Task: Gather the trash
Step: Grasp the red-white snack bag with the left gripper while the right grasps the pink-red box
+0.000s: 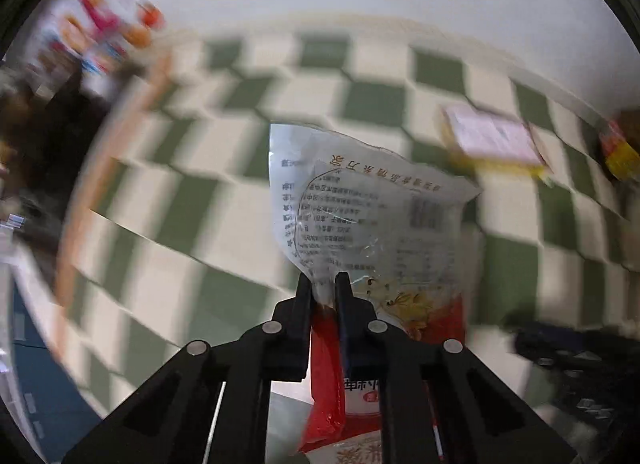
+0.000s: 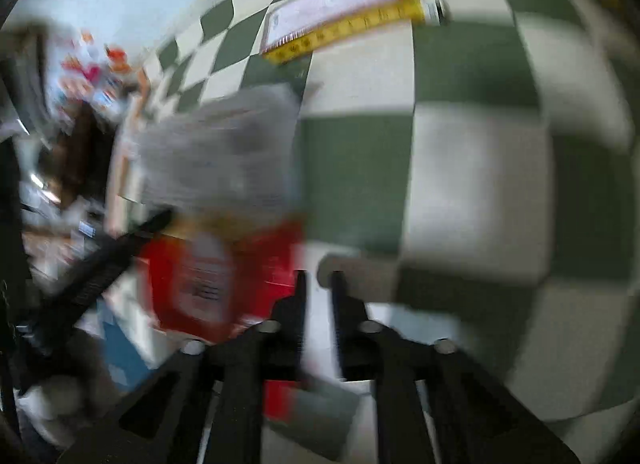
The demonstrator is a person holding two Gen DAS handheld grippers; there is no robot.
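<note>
Left wrist view
Wrapper: the left gripper has its jaws clamped together on a crumpled corner of a snack wrapper, which hangs in front of them above the checked table.
Handling: I judge it very light, limp and slick film, likely to fold or slide out; the bunched corner now pinched looks the surest hold.
Other trash: a pink-and-yellow flat packet lies well apart on the table, towards the right.
Hard to read: the background is smeared; the colourful clutter at upper left cannot be identified.

Right wrist view
Jaws: the right gripper has its jaws slightly apart, nothing visibly between them.
Wrapper: its grey and red film shows to the left, away from these jaws.
Packet: the flat packet lies farther off on the table.
Hidden: heavy blur everywhere; the wrapper's print and edges are unreadable.
</note>
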